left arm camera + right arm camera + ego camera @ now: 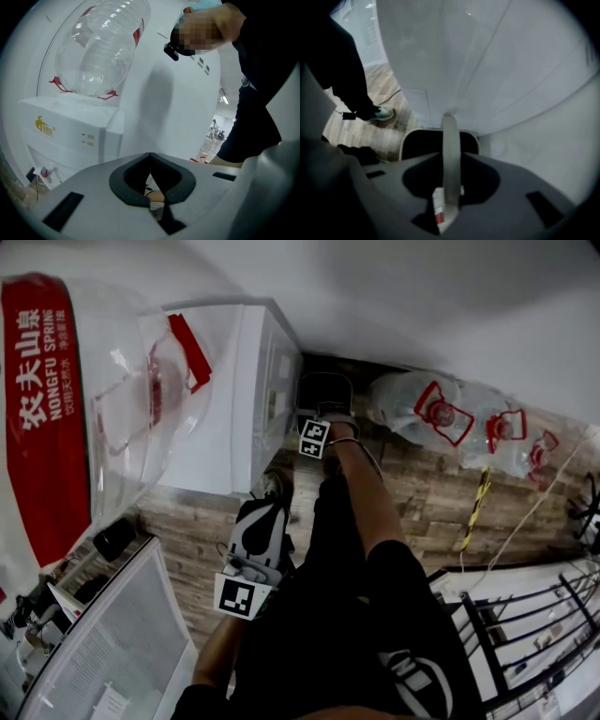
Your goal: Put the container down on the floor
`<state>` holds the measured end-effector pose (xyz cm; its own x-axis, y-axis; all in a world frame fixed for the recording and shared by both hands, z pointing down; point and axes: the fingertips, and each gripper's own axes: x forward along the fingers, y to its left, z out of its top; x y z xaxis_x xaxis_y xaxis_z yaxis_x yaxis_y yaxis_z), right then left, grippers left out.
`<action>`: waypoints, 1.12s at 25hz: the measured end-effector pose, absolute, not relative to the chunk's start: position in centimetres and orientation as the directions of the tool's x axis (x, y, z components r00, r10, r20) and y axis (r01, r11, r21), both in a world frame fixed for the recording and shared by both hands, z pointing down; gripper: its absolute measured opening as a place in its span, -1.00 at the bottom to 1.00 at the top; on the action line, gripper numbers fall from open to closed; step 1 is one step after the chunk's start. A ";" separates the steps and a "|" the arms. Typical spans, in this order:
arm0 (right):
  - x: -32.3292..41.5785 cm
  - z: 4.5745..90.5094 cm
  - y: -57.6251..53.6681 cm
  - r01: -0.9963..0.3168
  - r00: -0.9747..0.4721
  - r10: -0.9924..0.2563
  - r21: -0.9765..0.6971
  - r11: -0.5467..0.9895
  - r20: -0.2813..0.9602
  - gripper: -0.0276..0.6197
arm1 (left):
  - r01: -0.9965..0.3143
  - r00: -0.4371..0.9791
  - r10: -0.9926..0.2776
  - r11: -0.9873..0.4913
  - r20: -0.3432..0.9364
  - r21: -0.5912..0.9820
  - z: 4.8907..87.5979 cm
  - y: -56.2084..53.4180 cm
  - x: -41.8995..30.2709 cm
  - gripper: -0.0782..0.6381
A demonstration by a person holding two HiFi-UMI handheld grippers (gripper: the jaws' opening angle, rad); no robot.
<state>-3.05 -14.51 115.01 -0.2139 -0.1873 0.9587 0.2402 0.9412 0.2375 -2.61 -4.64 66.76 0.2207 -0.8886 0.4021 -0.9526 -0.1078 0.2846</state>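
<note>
The container (pixel 323 390) is a dark bin with a pale rim (pixel 440 135). It stands on the wooden floor between the white water dispenser and the wall. Its thin grey bail handle (pixel 450 140) rises from the bin and runs between the jaws of my right gripper (pixel 451 161). That gripper (pixel 323 416) points steeply down over the bin, and its jaws stand open around the handle. My left gripper (pixel 258 526) hangs lower in the head view, near a shoe (pixel 277 482). In its own view the left gripper (pixel 150 157) is shut with nothing in it.
The white water dispenser (pixel 234 399) carries an upturned clear bottle (pixel 101 47). A large Nongfu Spring bottle (pixel 66 409) fills the head view's left. Empty bottles (pixel 450 418) lie on the floor at the right. A black metal rack (pixel 525 624) stands at the lower right.
</note>
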 end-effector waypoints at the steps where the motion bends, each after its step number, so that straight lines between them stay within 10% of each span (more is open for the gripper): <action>1: -2.9 114.7 -14.5 0.228 -0.212 -0.191 0.238 0.944 0.959 -0.55 | -0.952 0.224 -0.887 -0.110 0.403 0.285 66.5 -4.5 -2.7 -0.69; 18: 2.1 99.5 -13.8 -0.054 -0.206 -0.228 0.221 0.974 0.952 -0.49 | -0.916 0.360 -0.866 -0.255 0.349 0.310 57.7 -2.7 -4.6 -0.69; 28: 2.0 80.0 -10.7 -0.598 -0.416 -0.355 0.041 0.800 0.837 -0.56 | -0.876 0.463 -0.840 -0.385 0.283 0.292 51.1 0.3 -8.7 -0.69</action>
